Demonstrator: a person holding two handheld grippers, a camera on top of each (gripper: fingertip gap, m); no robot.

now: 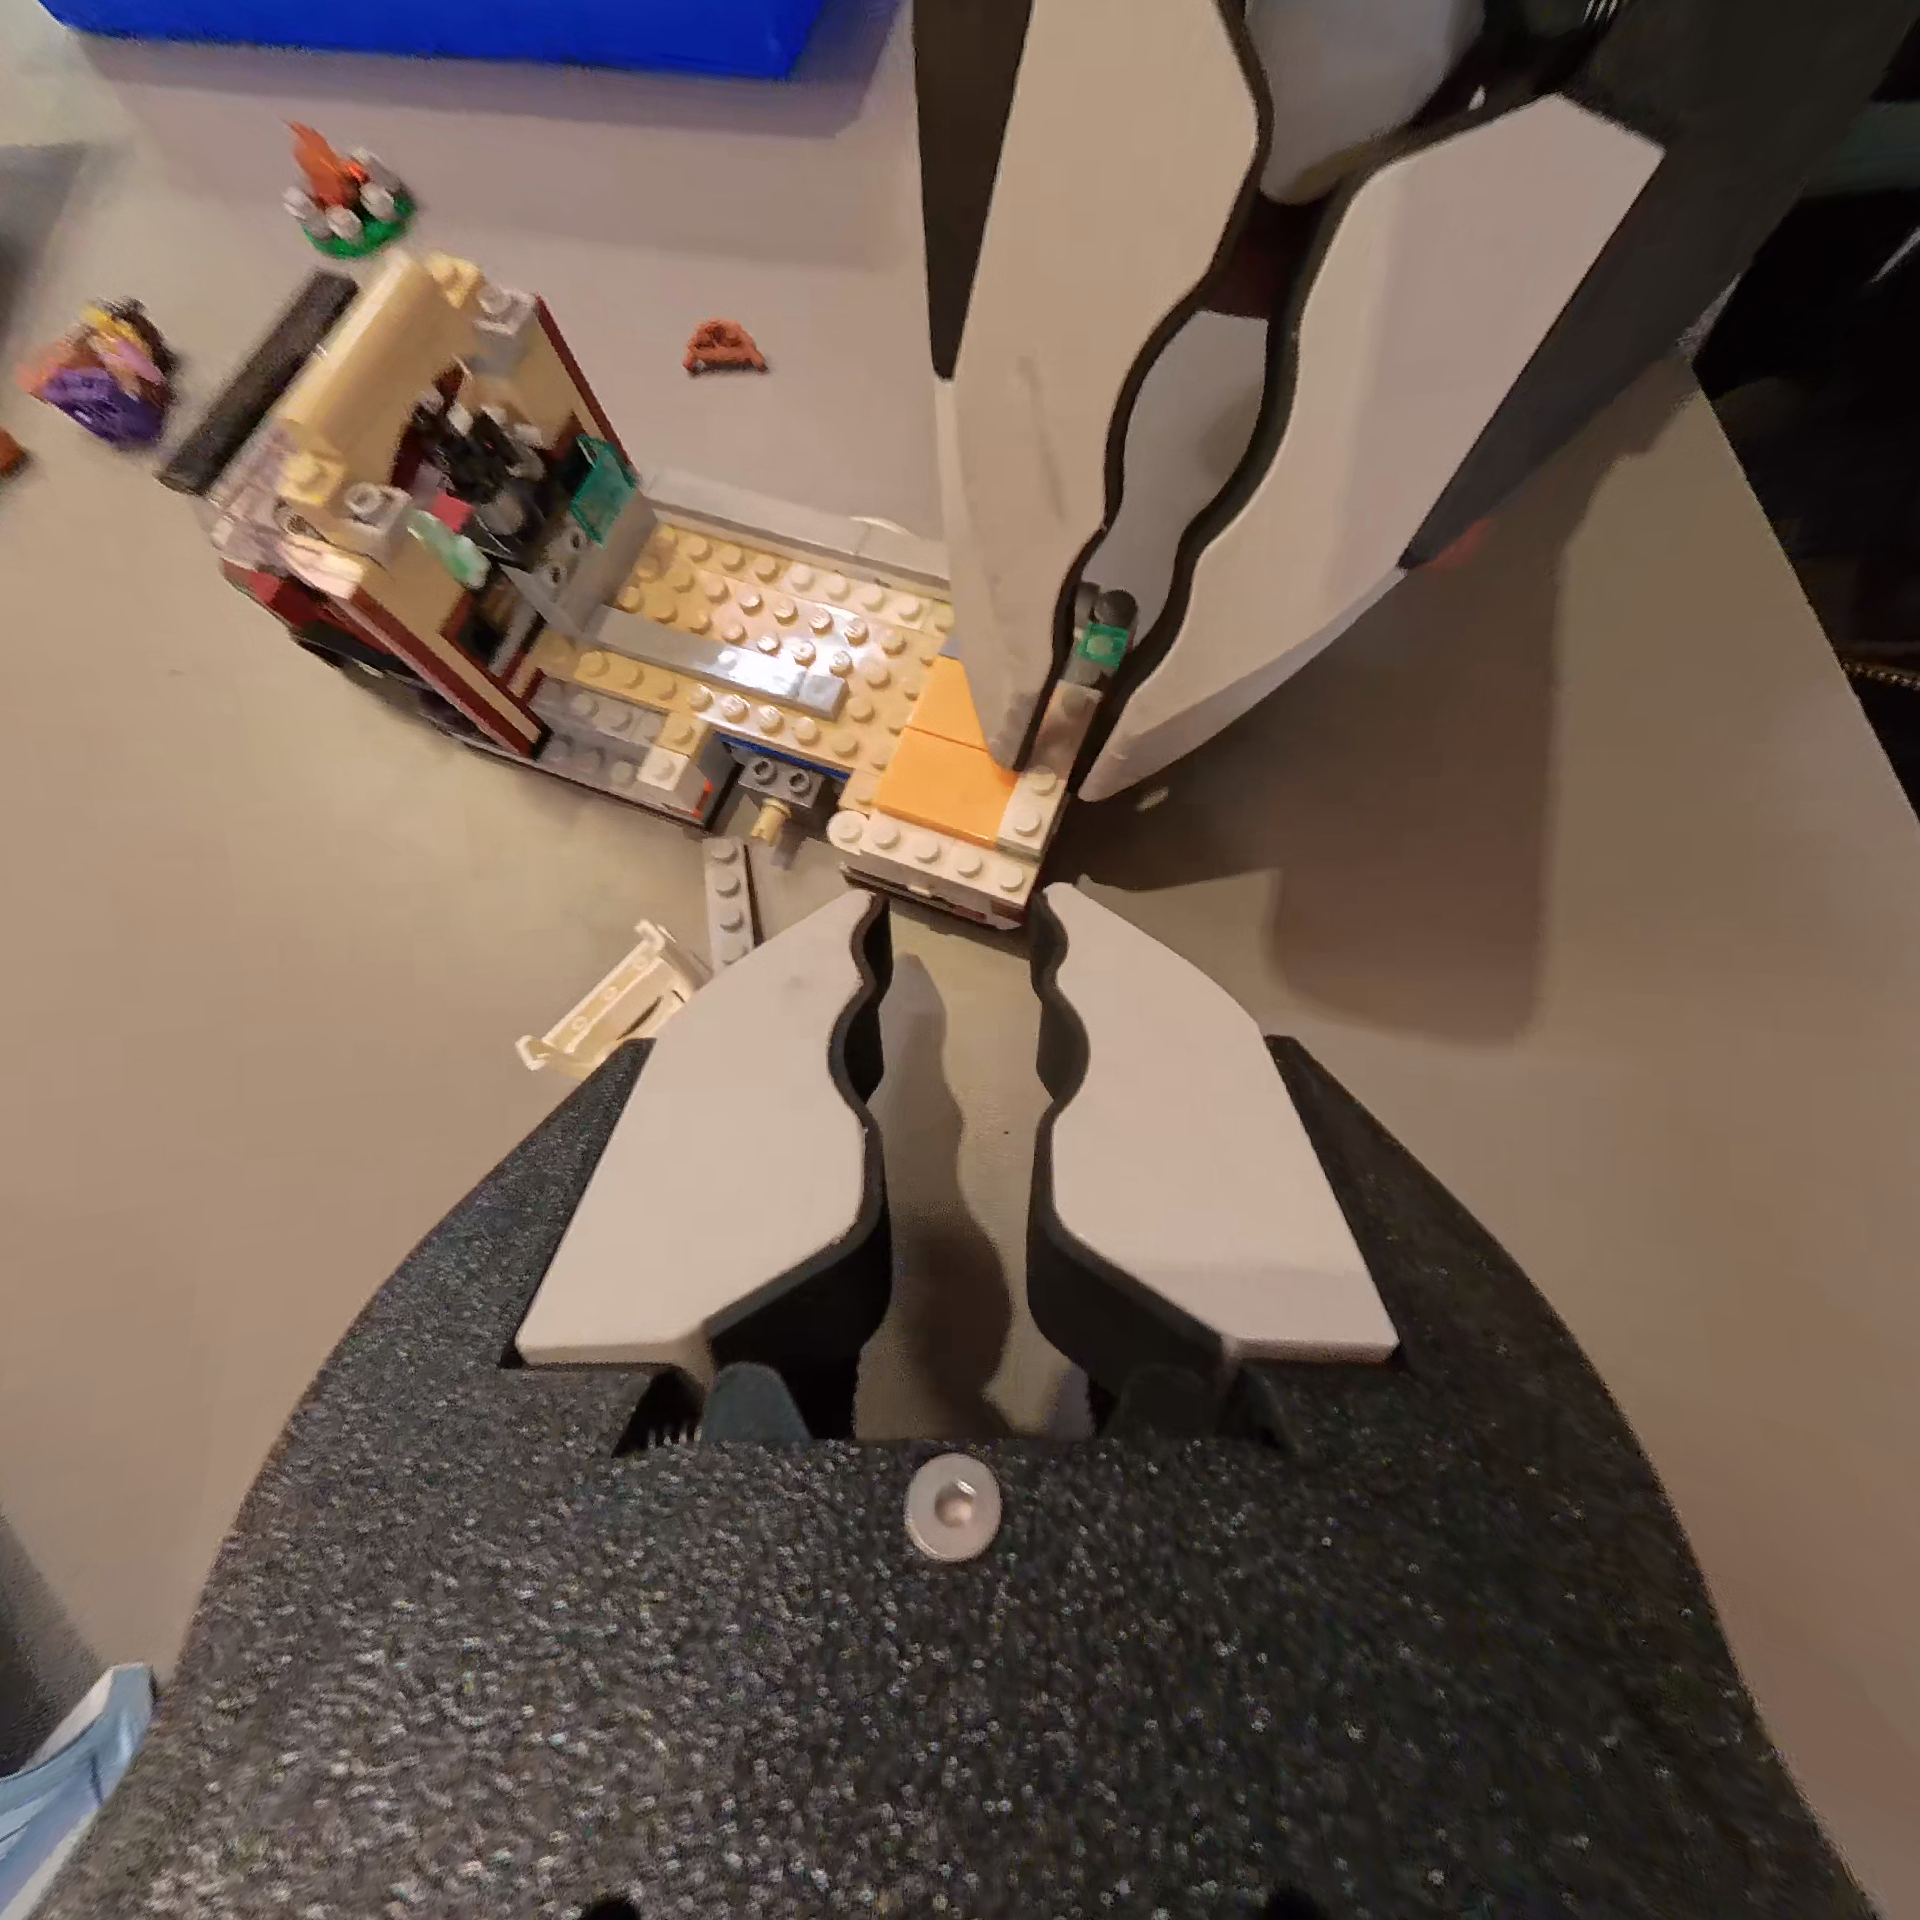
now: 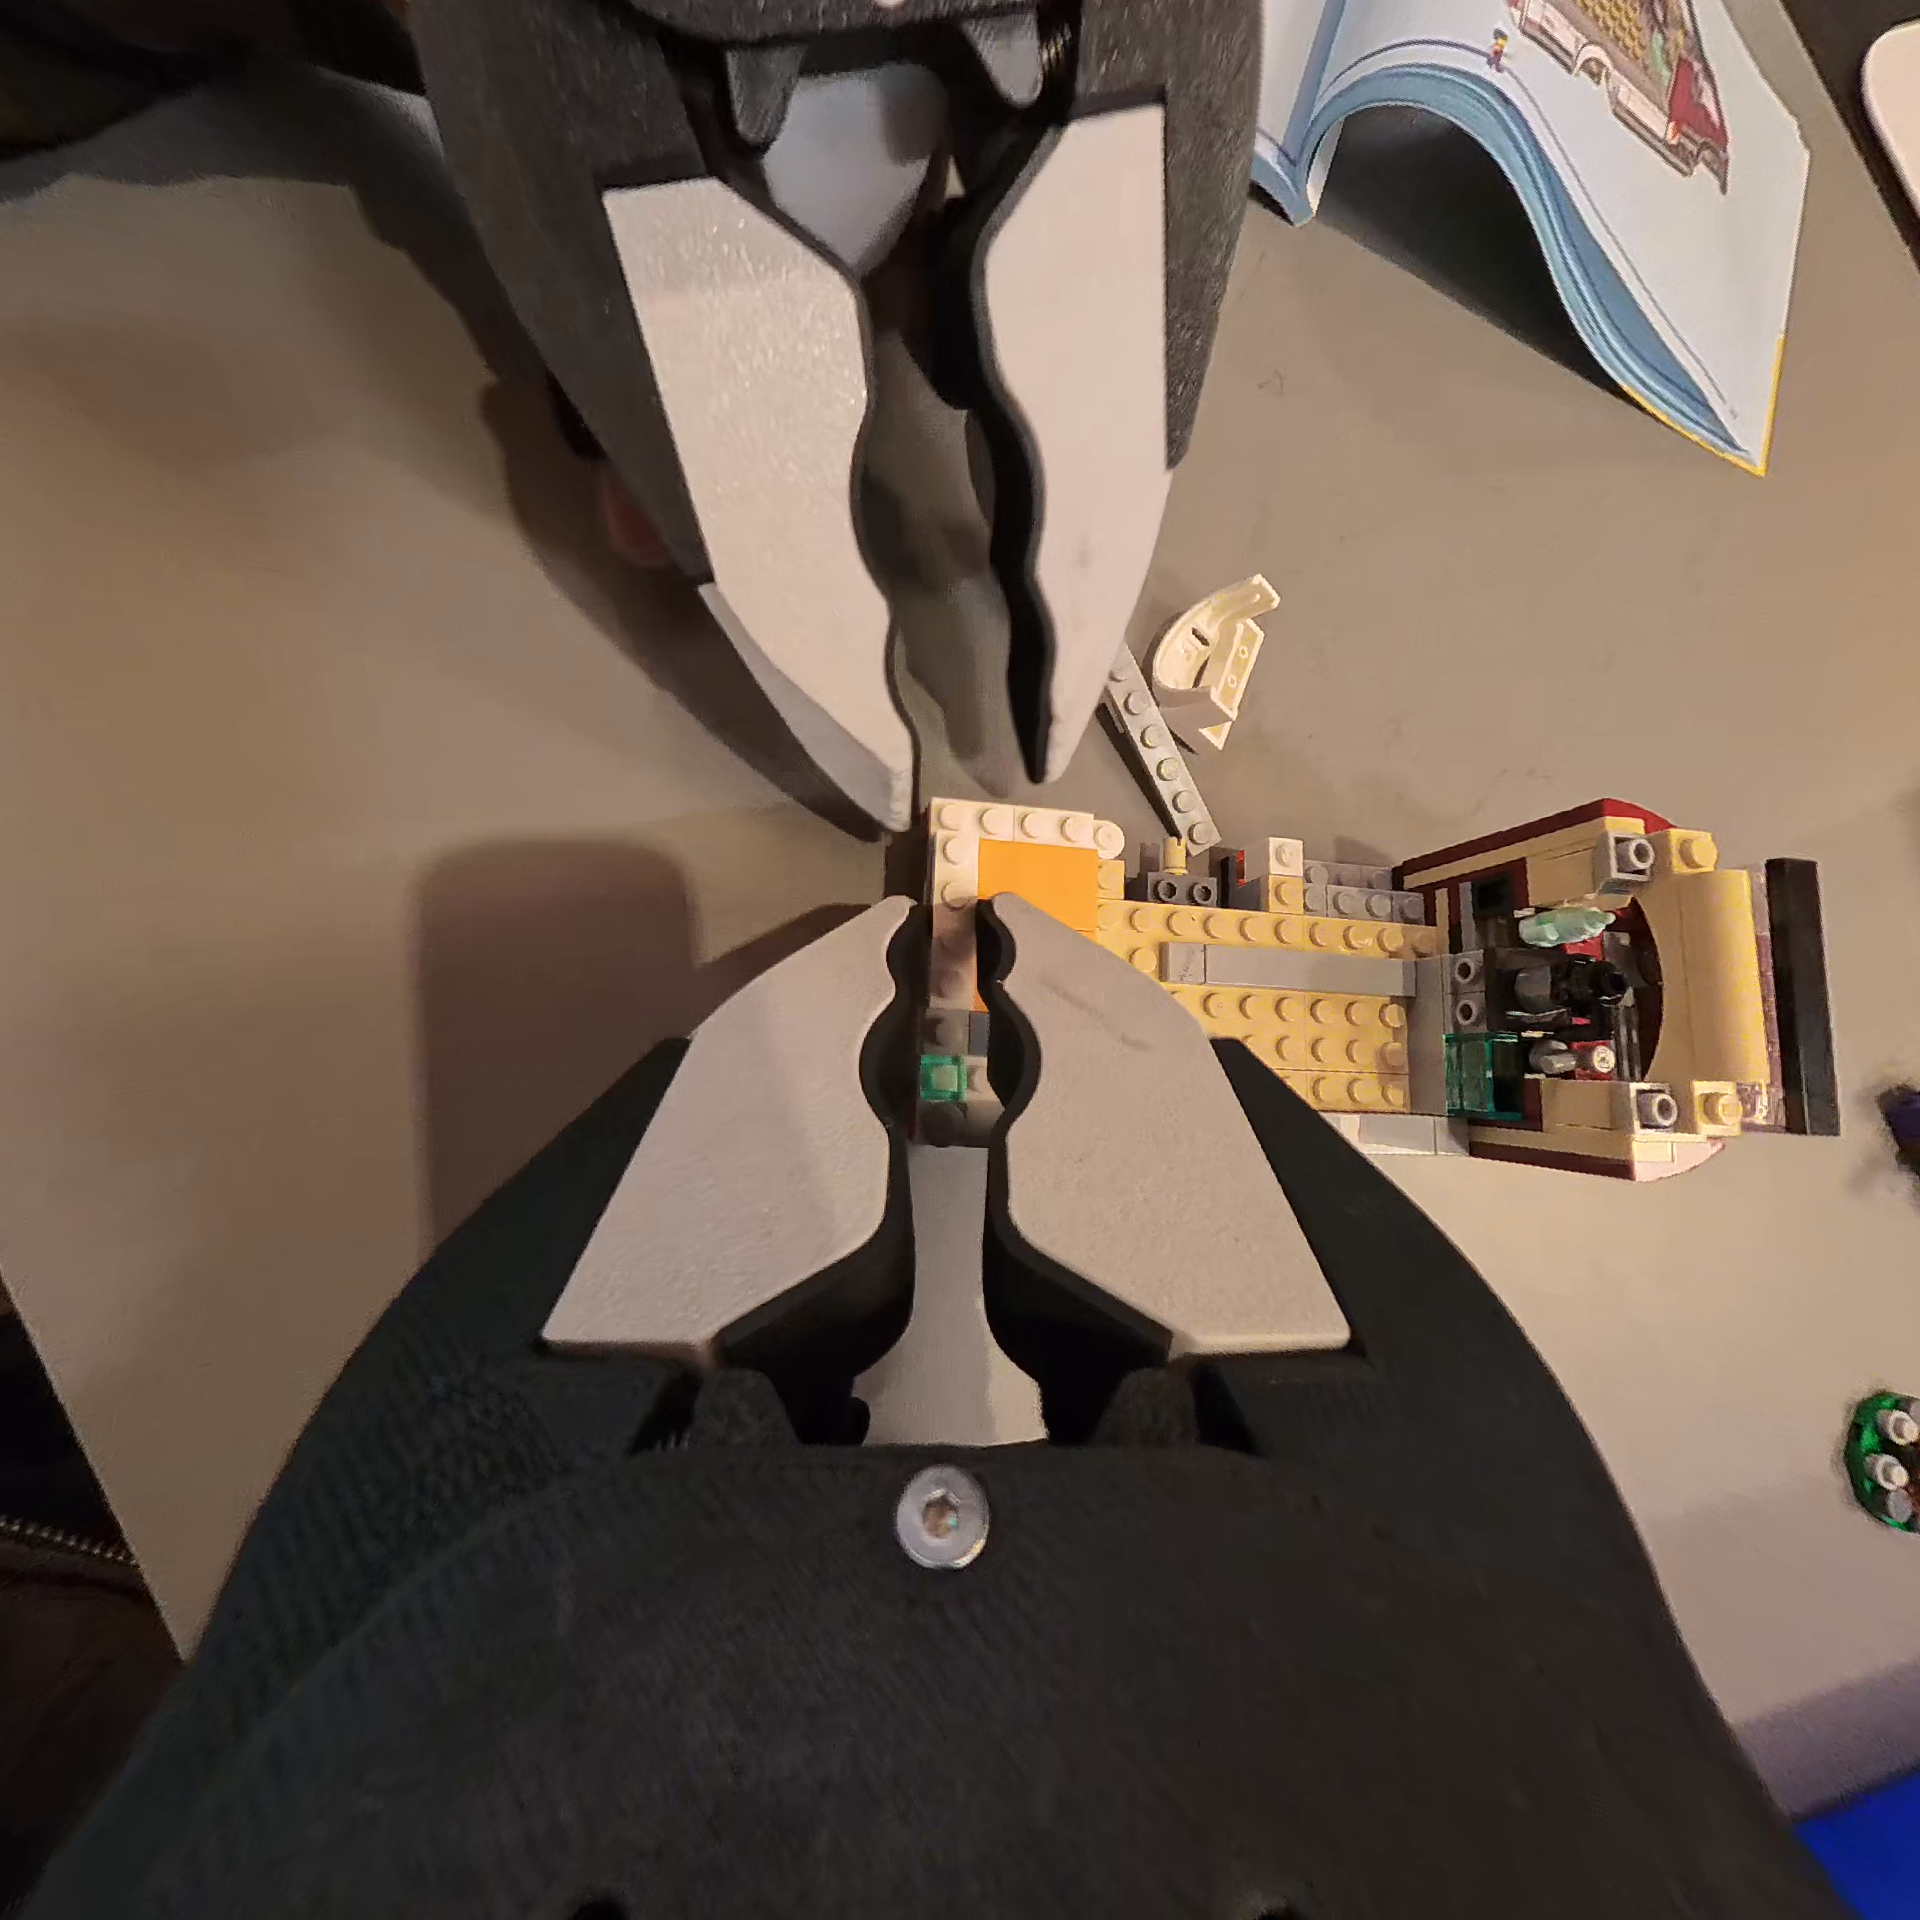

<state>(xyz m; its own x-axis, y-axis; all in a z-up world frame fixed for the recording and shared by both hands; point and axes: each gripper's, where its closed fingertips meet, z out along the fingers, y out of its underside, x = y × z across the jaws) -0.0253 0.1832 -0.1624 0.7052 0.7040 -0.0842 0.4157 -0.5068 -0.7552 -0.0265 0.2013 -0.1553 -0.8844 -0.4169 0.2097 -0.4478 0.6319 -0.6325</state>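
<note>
A tan, grey and dark red brick model (image 1: pixel 790 623) lies on the grey table. Its near end has a white studded border and an orange tile (image 1: pixel 945 790). My right gripper (image 2: pixel 951 914) is shut on a small grey stack with a green tile (image 2: pixel 954 977). It holds the stack upright on the white corner beside the orange tile (image 2: pixel 1039 868). The left wrist view shows that gripper (image 1: pixel 1055 774) gripping the stack (image 1: pixel 1075 712) from above. My left gripper (image 1: pixel 961 904) is open, its tips at the model's white end with bare table between the fingers. In the right wrist view it (image 2: pixel 966 800) reaches that end from the far side.
A loose grey strip plate (image 1: pixel 730 904) and a white curved piece (image 1: pixel 613 1003) lie beside my left gripper. A brown bit (image 1: pixel 724 348), a green round build (image 1: pixel 348 197), a purple build (image 1: pixel 99 379) and a blue box (image 1: pixel 468 31) lie farther off. An open booklet (image 2: pixel 1558 208) lies beyond the model. Left and right tips are no more than a few centimetres apart.
</note>
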